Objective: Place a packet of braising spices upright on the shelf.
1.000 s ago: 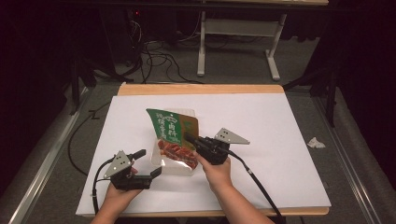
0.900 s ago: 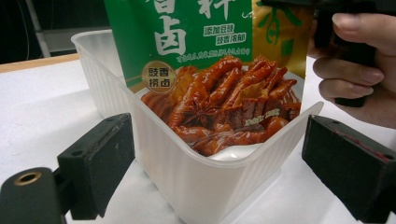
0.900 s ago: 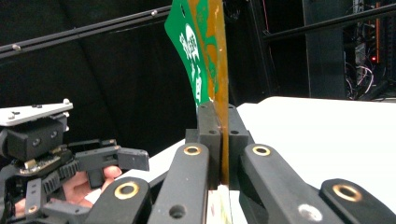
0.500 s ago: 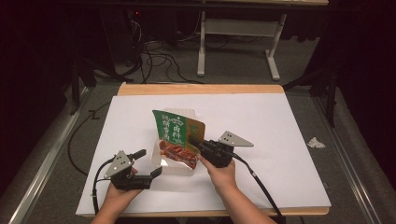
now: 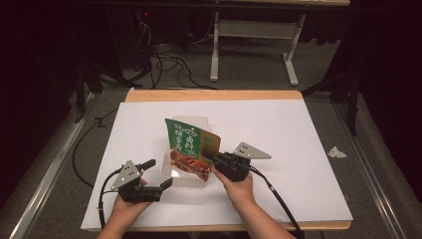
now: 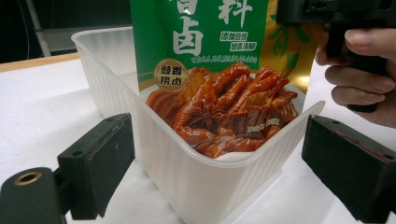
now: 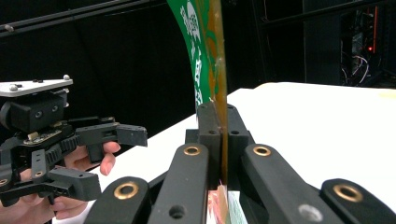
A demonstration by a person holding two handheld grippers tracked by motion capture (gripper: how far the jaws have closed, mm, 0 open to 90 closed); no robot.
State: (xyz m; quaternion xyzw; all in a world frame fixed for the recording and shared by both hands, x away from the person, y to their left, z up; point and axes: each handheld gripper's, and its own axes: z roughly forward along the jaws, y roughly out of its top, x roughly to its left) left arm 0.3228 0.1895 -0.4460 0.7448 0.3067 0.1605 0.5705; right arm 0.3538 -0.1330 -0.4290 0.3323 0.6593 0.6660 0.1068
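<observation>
A green snack bag [image 5: 190, 145] printed with braised food stands upright with its lower end inside a clear plastic tub [image 5: 185, 178] on the white table. My right gripper [image 5: 209, 156] is shut on the bag's right edge; in the right gripper view the bag [image 7: 205, 56] rises edge-on from the closed right gripper [image 7: 219, 140]. My left gripper [image 5: 158, 173] is open at the tub's near left corner. In the left gripper view the tub [image 6: 187, 182] and bag [image 6: 215, 70] sit between the spread jaws of the left gripper [image 6: 224, 163], with gaps on both sides.
A white sheet [image 5: 298, 144] covers the wooden table, with bare room to the right and back. A crumpled scrap [image 5: 337, 152] lies off the right edge. Cables and a table frame [image 5: 254, 35] sit on the floor behind.
The right gripper and the bag have shifted slightly to the right, and the bag stands a little more upright in the tub. The left gripper has stayed put.
</observation>
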